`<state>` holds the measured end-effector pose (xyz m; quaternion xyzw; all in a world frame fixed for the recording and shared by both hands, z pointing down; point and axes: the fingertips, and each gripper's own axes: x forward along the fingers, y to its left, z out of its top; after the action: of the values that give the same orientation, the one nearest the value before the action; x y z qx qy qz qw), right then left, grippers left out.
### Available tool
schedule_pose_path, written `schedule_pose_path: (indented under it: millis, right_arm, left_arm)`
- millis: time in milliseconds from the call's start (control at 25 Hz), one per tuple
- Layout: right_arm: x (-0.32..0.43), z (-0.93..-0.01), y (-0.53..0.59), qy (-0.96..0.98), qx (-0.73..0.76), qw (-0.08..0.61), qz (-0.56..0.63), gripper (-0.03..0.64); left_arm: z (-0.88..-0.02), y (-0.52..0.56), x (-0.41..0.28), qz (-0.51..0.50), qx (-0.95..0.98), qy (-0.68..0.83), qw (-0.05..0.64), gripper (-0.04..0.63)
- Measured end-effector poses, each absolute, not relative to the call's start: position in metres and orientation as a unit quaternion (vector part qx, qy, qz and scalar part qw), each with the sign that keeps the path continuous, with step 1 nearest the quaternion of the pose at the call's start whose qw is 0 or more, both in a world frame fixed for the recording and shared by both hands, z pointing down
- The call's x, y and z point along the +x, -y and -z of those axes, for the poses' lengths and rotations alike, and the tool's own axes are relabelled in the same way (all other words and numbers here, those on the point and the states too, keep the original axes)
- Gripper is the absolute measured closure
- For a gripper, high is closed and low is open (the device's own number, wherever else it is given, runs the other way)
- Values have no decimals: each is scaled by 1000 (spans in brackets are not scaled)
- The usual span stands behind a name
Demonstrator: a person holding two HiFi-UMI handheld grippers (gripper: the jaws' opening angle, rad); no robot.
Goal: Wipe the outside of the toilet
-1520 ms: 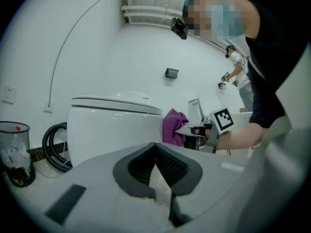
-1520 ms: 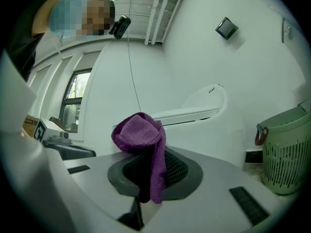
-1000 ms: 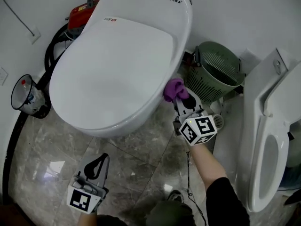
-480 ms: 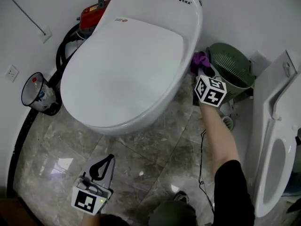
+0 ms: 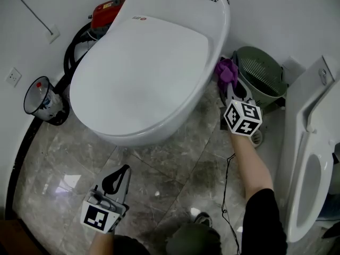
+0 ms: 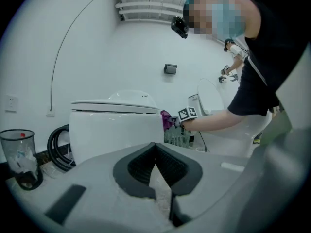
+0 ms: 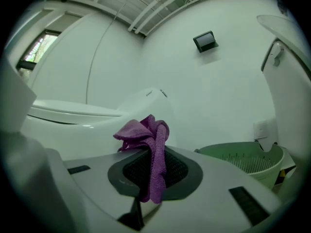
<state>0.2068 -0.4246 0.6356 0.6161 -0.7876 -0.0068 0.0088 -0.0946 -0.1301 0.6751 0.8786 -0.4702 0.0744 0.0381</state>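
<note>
Right gripper (image 5: 230, 89) clamped on the purple cloth (image 5: 226, 71) at the toilet (image 5: 143, 68) flank, near the green basket (image 5: 261, 81); the cloth appeared soft, light, best pinched mid-fold. Left gripper (image 5: 121, 173) had jaws together, empty

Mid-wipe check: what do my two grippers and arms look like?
The left gripper and right gripper are alike: grey wedge-shaped bodies, each ending in a black-padded claw and carrying a white cube with black square markers. The right arm wears a short black sleeve.
</note>
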Motion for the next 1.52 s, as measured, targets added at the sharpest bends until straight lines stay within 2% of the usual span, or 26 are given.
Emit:
schedule_pose_path:
  millis: [360, 680, 920, 1240, 1520]
  right_arm:
    - [143, -669, 277, 854, 512, -77, -54, 575]
    - [39, -717, 193, 923, 378, -46, -59, 575]
    - [-11, -735, 186, 942, 332, -23, -51, 575]
    - [19, -736, 218, 926, 373, -19, -51, 575]
    - [99, -740, 282, 876, 476, -29, -77, 574]
  left_arm:
    - [-680, 131, -85, -67, 885, 460, 38, 595]
    - [-681, 126, -84, -72, 887, 456, 34, 595]
    - [-681, 121, -78, -82, 891, 446, 33, 595]
    - [-684, 120, -76, -86, 890, 446, 38, 595]
    - [-689, 123, -67, -97, 894, 437, 39, 595]
